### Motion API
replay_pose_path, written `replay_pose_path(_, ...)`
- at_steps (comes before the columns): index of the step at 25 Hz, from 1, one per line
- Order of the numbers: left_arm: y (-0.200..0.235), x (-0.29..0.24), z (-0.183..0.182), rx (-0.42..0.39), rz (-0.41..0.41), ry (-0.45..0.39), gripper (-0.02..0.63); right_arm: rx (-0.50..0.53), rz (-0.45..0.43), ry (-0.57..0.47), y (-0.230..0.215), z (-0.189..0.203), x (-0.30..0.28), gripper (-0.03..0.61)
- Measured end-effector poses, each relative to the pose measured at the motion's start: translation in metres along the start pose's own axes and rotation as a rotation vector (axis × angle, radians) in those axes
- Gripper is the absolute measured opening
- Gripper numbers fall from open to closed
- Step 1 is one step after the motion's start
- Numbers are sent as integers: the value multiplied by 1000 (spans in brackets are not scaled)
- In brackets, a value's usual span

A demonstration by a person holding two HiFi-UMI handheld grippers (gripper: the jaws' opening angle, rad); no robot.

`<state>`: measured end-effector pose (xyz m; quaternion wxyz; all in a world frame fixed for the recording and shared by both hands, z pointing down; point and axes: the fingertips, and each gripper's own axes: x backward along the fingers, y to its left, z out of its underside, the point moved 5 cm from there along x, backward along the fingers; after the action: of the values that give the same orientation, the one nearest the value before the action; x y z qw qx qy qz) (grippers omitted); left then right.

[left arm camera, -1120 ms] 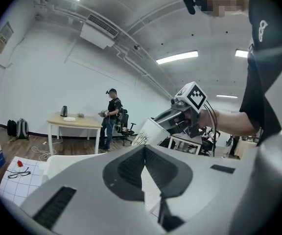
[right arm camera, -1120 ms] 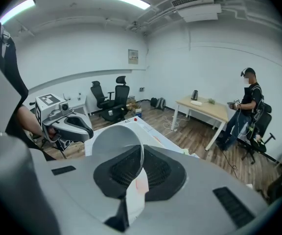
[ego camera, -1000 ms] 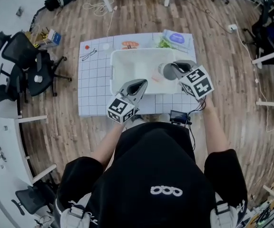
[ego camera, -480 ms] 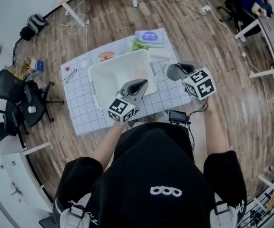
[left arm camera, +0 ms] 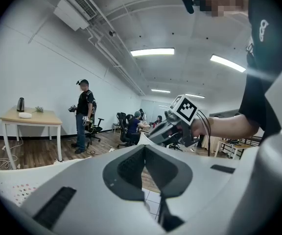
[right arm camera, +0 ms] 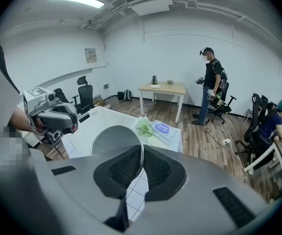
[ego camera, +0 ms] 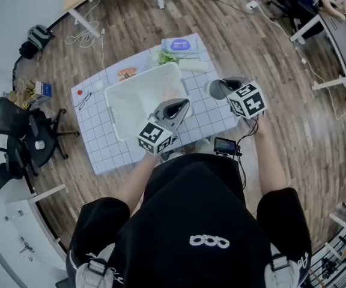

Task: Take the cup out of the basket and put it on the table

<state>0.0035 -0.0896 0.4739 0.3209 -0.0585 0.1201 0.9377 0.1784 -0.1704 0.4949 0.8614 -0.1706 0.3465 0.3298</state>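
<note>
Now the right gripper [right arm camera: 142,166] is clamped on the rim of the grey cup [right arm camera: 112,140]. It holds the cup above the checked counter [ego camera: 98,144], just right of the white basket [ego camera: 114,116] at the head view's centre. The left gripper [ego camera: 181,105], jaws together and empty, hovers over the basket's lower right corner.

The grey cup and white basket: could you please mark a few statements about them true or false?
The right hand-held gripper grips the rim of the grey round cup. True.
The cup sits inside the white rectangular plastic basket. False: it is held outside, to the basket's right.
The left hand-held gripper holds a spoon. False: it is shut and empty.
A purple-labelled packet lies on the white gridded mat beyond the basket. True.
</note>
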Motion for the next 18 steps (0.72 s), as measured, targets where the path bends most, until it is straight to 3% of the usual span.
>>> replay_pose_path(18, 5, -8, 2, 24, -97, -4, 9, 36, -53, 207, -28, 42, -115, 34)
